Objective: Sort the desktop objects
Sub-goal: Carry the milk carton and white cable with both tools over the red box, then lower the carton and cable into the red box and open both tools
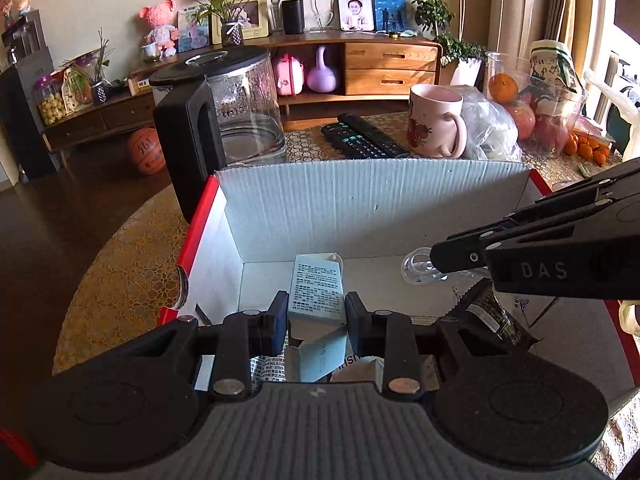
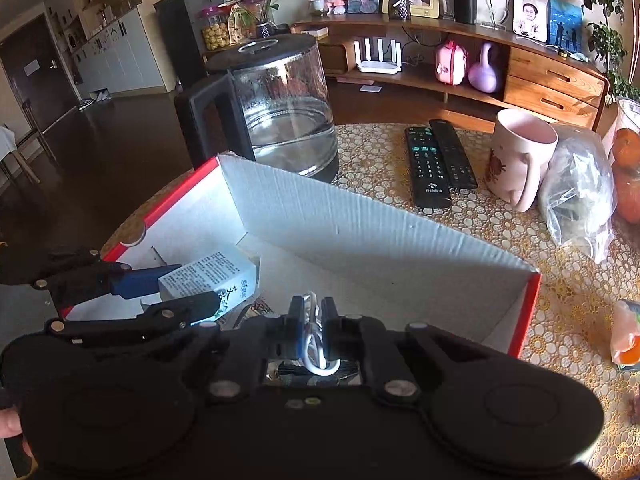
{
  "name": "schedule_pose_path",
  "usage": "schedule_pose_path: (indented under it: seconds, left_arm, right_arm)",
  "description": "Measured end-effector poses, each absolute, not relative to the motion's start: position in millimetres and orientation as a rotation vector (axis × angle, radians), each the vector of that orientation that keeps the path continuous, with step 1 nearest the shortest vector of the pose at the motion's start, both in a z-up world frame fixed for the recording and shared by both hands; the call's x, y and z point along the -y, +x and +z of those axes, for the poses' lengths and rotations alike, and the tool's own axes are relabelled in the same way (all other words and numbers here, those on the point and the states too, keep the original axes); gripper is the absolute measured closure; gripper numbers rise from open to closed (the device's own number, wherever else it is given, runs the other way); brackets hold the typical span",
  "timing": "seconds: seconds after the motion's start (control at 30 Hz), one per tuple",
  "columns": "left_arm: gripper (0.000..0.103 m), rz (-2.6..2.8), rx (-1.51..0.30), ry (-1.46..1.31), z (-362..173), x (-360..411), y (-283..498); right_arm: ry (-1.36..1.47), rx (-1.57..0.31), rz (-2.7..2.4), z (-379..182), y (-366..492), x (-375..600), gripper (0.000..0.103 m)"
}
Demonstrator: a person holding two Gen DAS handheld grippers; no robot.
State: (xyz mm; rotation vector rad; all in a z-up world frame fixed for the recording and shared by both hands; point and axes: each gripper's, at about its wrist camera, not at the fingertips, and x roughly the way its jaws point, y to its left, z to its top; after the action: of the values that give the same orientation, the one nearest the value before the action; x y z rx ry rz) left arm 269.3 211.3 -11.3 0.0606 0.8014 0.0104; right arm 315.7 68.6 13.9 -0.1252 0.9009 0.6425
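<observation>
Inside the white cardboard box (image 1: 372,200) with the red outside, both claws are working at once, and honestly a lot of the bottom is blocked by the grippers themselves. The left gripper (image 1: 316,314) is clenched on a pale blue carton (image 1: 318,286) covered in small print, held above the box floor; more packets and printed paper lie under it, but they're cut off by the gripper body and too cramped to read. The right gripper (image 2: 313,314) is pinched tight on a thin clear loop thing (image 2: 314,344), maybe plastic, hard to say what it is. The left view shows that loop (image 1: 416,270) poking out past the fingertips over the box, plus a dark packet (image 1: 490,310) beneath it that the right view hides completely. The right view gives the carton's (image 2: 210,278) other face and the left gripper (image 2: 180,290) from the side. Behind the box sit a glass kettle (image 2: 280,108), two black remotes (image 2: 438,164), a pink mug (image 2: 520,160) and a clear bag (image 2: 578,200) touching the mug on the patterned tabletop (image 2: 560,280).
</observation>
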Motion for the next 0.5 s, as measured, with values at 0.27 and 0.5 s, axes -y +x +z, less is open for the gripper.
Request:
schedule_pose_path:
  seconds: [0.27, 0.5]
  left_arm:
    - [0.074, -0.011, -0.856, 0.074, -23, -210, 282]
    - [0.074, -0.014, -0.893, 0.066, -30, -209, 288]
  right_arm:
    - [-0.152, -0.955, 0.625, -5, 323, -76, 0.096]
    - [-0.151, -0.989, 0.613, -14, 328, -77, 0.096]
